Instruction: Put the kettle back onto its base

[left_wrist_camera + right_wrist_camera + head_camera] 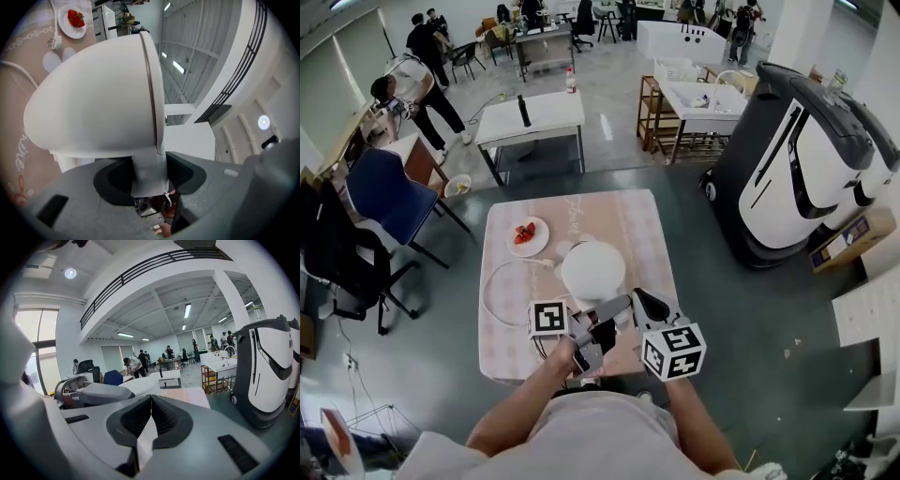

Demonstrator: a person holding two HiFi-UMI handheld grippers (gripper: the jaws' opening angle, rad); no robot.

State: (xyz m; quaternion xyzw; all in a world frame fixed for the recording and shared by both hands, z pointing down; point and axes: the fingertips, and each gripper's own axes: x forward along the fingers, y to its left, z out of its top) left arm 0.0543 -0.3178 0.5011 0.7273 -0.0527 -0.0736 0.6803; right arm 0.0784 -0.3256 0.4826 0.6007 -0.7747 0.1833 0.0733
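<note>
The white kettle (592, 270) is over the middle of the worktop (642, 220), a little toward the near side. Its handle points back at the person. The left claw (609, 315) is clenched on that handle, and in the left gripper view the handle (149, 171) runs straight down between the jaws of this claw (147, 180), with the kettle body (93, 93) filling the picture above. At the kettle's far left side a white rounded part shows, apparently the base (566, 249). I can't tell whether the kettle is seated on it or held just over it.

The right claw (645, 302) hangs just right of the handle, close beside the left one. It is closed with its pads meeting at the tips (150, 398), and it grips nothing.

A white cable (490, 289) runs left from the base in a wide loop that reaches nearly to the worktop's left edge. Its plug (55, 42) lies on the cloth near a plate of strawberries (528, 235) at the far left. Right of the kettle and beyond it the cloth is bare out to the edges. The near edge lies right under the person's hands.

Past the worktop's right side there is grey floor, then a big black-and-white machine (802, 164). A blue chair (386, 197) stands off the far left corner, and a white table (532, 117) stands farther back.
</note>
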